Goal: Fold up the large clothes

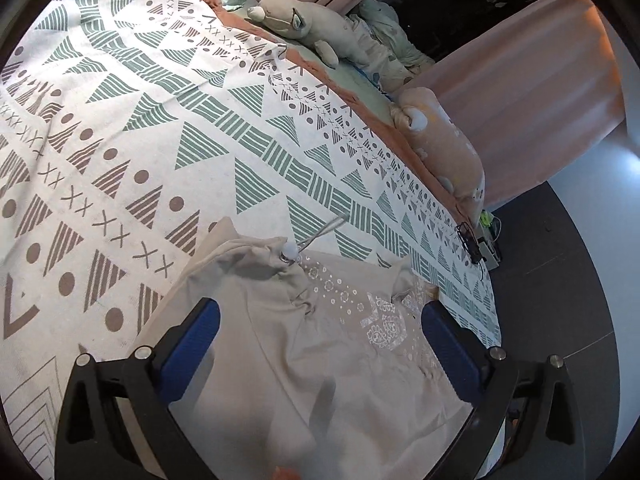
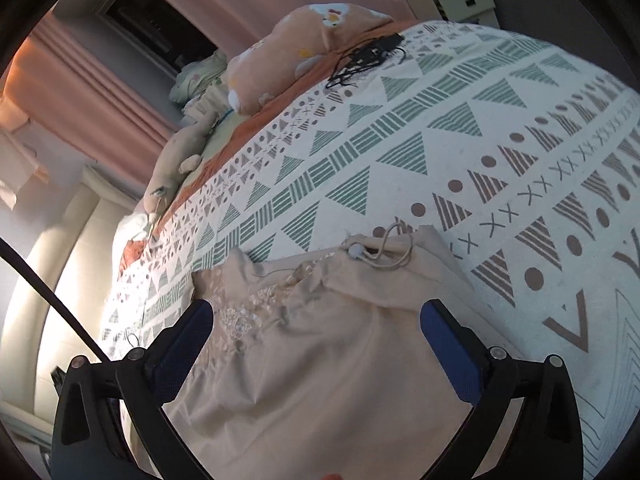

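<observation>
While both grippers hover low over the bed, the left gripper and right gripper have jaws spread wide, holding nothing. Between each pair lies the beige garment, its drawstring resting near the far hem on the patterned cover.

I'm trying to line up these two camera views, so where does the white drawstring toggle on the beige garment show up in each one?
Left wrist view: white toggle just above centre-left, at the beige garment's far edge.
Right wrist view: toggle just above centre, at the garment's far edge, its cord looped to its right.
Shared landmark: the orange pillow on the bed's far side.
</observation>
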Tool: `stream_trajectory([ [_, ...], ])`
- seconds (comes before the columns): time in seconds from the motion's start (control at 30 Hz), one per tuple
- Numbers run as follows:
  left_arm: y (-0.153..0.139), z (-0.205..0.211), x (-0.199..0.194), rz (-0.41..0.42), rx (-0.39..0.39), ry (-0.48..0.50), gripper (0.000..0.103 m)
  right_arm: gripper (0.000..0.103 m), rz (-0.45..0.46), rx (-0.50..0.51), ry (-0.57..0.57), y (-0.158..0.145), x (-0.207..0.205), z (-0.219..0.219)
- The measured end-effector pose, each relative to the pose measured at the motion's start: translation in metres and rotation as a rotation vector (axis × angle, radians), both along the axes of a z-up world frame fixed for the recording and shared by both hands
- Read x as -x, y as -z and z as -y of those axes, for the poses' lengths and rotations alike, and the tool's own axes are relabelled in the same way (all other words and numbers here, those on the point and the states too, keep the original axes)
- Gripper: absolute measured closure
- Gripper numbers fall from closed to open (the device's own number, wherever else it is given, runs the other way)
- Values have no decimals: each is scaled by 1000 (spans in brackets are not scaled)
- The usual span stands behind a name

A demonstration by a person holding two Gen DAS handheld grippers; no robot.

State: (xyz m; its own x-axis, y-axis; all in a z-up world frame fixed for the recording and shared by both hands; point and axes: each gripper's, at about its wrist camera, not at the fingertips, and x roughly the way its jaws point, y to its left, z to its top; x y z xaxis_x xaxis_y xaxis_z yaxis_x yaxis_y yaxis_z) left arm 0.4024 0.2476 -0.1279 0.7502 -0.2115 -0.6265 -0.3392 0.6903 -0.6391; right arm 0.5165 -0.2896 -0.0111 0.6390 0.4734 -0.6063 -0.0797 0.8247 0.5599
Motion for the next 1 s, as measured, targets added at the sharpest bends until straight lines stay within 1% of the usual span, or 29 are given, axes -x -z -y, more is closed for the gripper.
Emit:
stream_trajectory([
  [0.1, -10, 0, 20, 5, -10, -7, 0, 0, 15, 43, -31, -11, 17, -11],
  [0.23, -21, 1, 50, 45, 3, -9, 0, 0, 22, 86, -79, -26, 40, -30],
  [0.33, -31, 3, 75, 72, 19, -8, 0, 0, 30, 103, -100, -39, 57, -43],
  [0.57, -53, 5, 128, 117, -1, -4, 0, 0, 67, 125, -156, -70, 102, -63],
  [0.67, -58, 1, 148, 134, -5, -21, 0, 0, 80, 147, -182, -79, 115, -73],
  [0.77, -57, -3, 164, 133, -2, -37, 1, 0, 74, 172, -217, -82, 122, -90],
  [0.8, -56, -3, 168, 130, -6, -36, 1, 5, 71, 182, -228, -82, 122, -95],
  [0.83, -55, -3, 172, 128, -9, -35, 2, 12, 65, 192, -243, -82, 121, -102],
  [0.9, -52, -4, 177, 118, -14, -43, 2, 20, 47, 215, -275, -81, 118, -119],
  [1.0, -43, -6, 183, 102, -5, -56, 2, 21, 20, 247, -315, -80, 108, -144],
])
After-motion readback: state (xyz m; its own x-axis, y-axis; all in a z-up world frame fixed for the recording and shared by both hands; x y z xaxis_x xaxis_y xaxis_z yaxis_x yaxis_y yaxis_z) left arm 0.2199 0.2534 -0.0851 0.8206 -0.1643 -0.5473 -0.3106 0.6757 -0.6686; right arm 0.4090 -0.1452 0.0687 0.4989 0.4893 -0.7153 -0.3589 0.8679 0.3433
